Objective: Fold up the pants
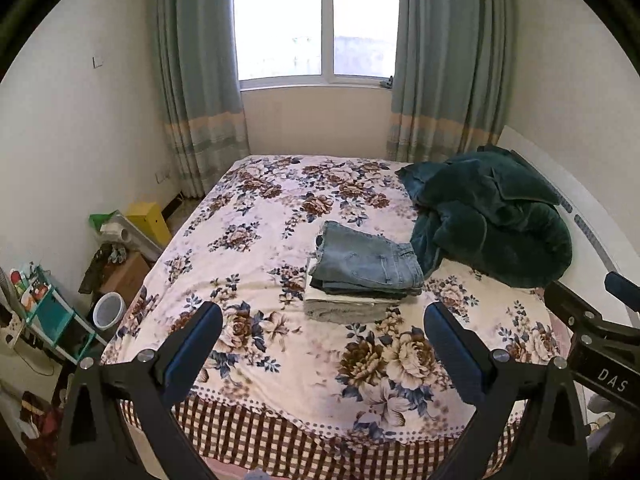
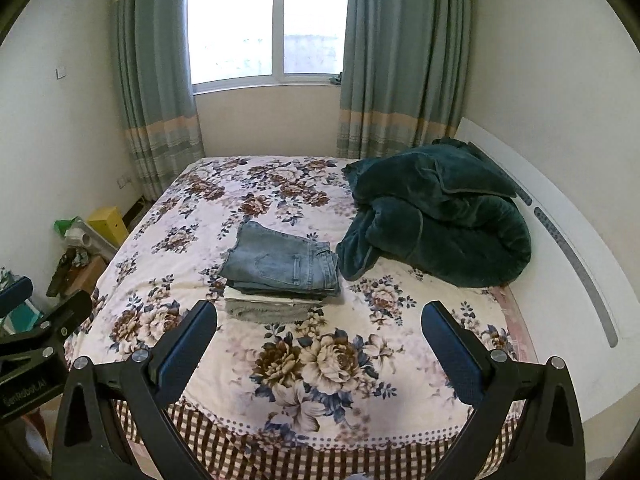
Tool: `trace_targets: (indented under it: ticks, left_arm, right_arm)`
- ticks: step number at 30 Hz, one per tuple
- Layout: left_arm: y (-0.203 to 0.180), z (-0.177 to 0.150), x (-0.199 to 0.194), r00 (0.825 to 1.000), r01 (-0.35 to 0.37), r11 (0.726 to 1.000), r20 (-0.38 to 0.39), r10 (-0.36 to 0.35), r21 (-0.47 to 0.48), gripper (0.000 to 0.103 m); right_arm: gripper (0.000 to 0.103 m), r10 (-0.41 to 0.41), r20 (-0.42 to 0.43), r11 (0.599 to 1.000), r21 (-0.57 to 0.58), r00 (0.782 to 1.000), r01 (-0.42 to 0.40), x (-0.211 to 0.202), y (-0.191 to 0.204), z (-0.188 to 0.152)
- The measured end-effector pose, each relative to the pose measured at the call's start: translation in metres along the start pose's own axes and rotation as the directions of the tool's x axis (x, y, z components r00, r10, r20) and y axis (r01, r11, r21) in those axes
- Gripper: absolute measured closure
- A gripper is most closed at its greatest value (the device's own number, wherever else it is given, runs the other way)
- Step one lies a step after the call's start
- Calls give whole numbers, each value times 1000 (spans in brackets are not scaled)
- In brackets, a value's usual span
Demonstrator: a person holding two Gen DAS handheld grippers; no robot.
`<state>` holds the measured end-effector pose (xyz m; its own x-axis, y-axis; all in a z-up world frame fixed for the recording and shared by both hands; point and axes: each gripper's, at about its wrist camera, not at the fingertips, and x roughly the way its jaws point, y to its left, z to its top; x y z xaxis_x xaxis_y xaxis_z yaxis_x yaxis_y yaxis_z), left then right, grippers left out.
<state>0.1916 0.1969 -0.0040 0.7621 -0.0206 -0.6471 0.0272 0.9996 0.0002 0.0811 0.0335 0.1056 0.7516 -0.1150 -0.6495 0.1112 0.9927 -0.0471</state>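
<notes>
Nearest the lens, the left gripper [image 1: 322,320] and the right gripper [image 2: 319,318] both hang over the near edge of the bed [image 1: 256,364] with fingers spread wide and nothing between them, side by side and held back from the work. That released, drawn-back stance suggests a pause between garments, or that the folding is done. Past the fingertips, around the middle of the floral bedspread, the folded jeans [image 1: 366,258] lie flat on top of a short stack of folded garments [image 1: 340,304], placed squarely so the pile stays tidy and within reach. Just beside the stack, toward the headboard, a dark green blanket [image 2: 436,216] sits bunched, pushed aside, probably to leave folding room. Beyond the bed stand the curtains [image 2: 156,80] and the bright window [image 2: 272,20].
</notes>
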Motion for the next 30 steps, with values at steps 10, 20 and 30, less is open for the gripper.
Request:
trace_targets:
  ticks: [10,20,30]
  left_arm:
    - [0,-7,-2,999,-27,999,-25,26,-31,0]
    - [-8,-2,0,999,-35,999,-24,34,-24,0]
    - [-10,2,-2,999,-48,998,-22,48,-29,0]
  right_arm:
    - [0,42,-23,999,-9,999,-42,20,3,9]
    - [0,46,-24,998,-30,999,-47,26,-7,10]
    - [0,58,-36,998,-31,998,-59,33,-11,8]
